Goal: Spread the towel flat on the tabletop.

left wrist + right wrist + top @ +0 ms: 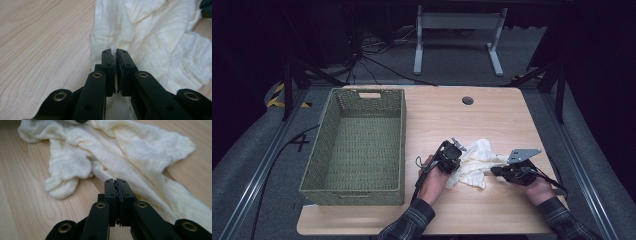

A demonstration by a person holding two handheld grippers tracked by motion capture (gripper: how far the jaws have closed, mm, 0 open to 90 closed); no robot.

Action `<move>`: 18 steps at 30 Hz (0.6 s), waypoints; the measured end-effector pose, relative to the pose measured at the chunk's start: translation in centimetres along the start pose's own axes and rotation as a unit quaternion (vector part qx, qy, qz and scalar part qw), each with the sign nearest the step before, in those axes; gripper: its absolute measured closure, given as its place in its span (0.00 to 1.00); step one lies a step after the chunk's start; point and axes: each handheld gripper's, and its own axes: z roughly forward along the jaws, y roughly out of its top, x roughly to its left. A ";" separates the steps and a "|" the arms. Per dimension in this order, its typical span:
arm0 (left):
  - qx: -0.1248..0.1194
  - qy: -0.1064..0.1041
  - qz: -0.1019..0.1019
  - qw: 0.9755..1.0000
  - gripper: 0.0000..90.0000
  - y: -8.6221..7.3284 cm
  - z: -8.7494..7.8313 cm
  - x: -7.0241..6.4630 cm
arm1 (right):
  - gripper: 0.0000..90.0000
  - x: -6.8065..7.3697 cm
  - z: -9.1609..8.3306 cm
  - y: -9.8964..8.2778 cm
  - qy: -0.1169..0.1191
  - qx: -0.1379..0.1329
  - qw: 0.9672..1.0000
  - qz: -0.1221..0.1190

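High view first: a crumpled white cloth (473, 162) is seen lying on the worktop (452, 115) between the left gripper (451, 161) and the right gripper (501, 171), each set at one side of it, so the step in hand is probably the pinching of two edges before a lift or a spread. A green woven basket (357, 145) is parked on the left half, just beside the left hand, and looks empty, so it could well be where the cloth is meant to end up. Plenty of bare wood is left toward the far edge and the near edge; the right edge is closer to the right hand, so less room is had there. Left gripper view: the jaws are clenched at the cloth's (150, 37) border, though it can't be told for sure whether fabric is actually caught between the pads or just behind them. Right gripper view: jaws pressed together too, with what looks like a thin fold of the cloth (120, 150) nipped at the tips. Next, both hands would likely need to be raised together and kept apart, so nothing slips out and the basket wall isn't snagged.
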 end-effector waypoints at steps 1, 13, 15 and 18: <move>-0.002 0.002 -0.001 1.000 0.95 -0.1 -0.4 0.0 | 0.98 -0.2 -0.2 0.0 -0.003 -0.002 1.000 0.001; 0.003 0.000 -0.019 1.000 0.95 -1.0 -1.4 0.2 | 0.98 -3.6 -2.6 -1.7 -0.036 -0.006 0.998 0.044; 0.013 0.015 -0.010 1.000 0.95 -1.1 -1.2 -0.1 | 0.98 -4.3 -2.6 -2.0 -0.043 -0.002 0.998 0.053; 0.010 0.001 -0.017 1.000 0.94 -1.4 -1.1 0.0 | 0.98 -4.7 -2.4 -2.1 -0.063 0.009 0.997 0.049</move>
